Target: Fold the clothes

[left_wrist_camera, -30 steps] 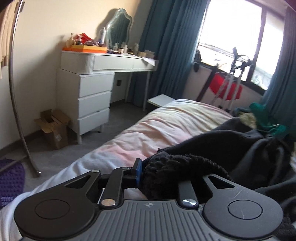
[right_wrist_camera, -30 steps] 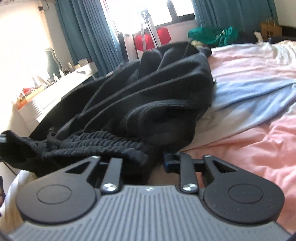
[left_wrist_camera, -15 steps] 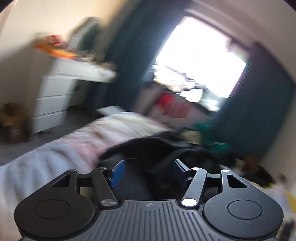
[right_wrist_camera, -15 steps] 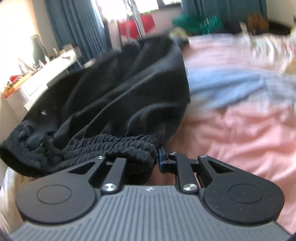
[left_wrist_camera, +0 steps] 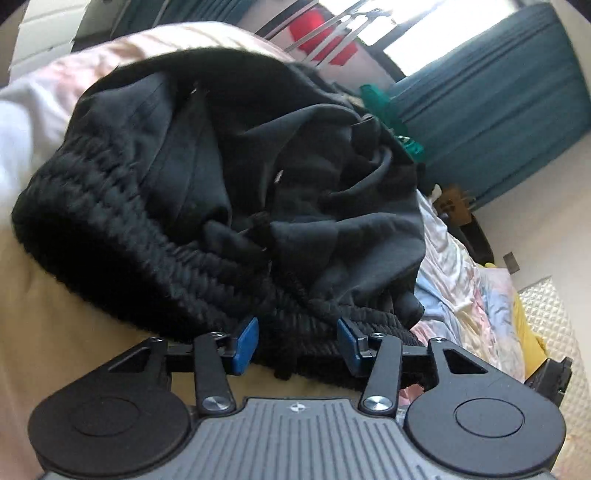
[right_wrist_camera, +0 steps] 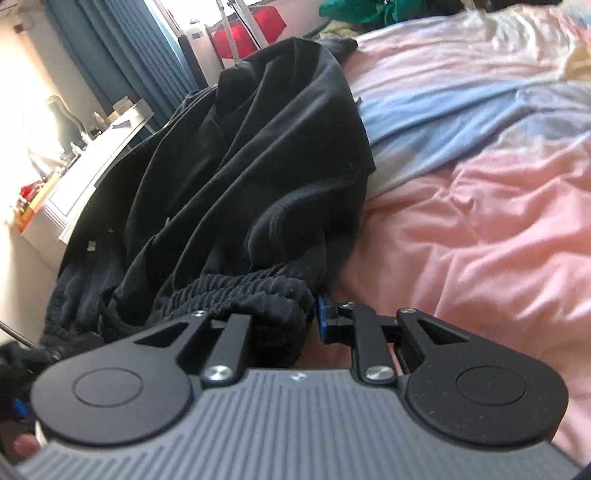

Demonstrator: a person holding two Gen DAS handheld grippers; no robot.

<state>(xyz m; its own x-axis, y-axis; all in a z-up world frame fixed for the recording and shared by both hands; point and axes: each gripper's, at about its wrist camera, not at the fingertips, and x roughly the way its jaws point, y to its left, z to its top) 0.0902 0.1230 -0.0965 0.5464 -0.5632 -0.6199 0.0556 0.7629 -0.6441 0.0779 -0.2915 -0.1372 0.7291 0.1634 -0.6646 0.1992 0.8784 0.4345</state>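
A black garment (left_wrist_camera: 258, 177) with a ribbed elastic waistband (left_wrist_camera: 122, 240) lies bunched on the bed. My left gripper (left_wrist_camera: 297, 341) is open, its blue pads either side of the waistband's near edge. In the right wrist view the same garment (right_wrist_camera: 251, 155) stretches away to the left. My right gripper (right_wrist_camera: 295, 314) is shut on the ribbed waistband (right_wrist_camera: 255, 295); its left finger is hidden under the fabric.
The bed has a pink, blue and white duvet (right_wrist_camera: 480, 206). A white dressing table (right_wrist_camera: 74, 192) stands at the left. Teal curtains (left_wrist_camera: 498, 92), a green garment (left_wrist_camera: 384, 107) and a red chair (right_wrist_camera: 247, 31) are beyond the bed.
My left gripper let go of the waistband, swung right and came down open over another part of it. My right gripper stays shut on the waistband and has moved slightly.
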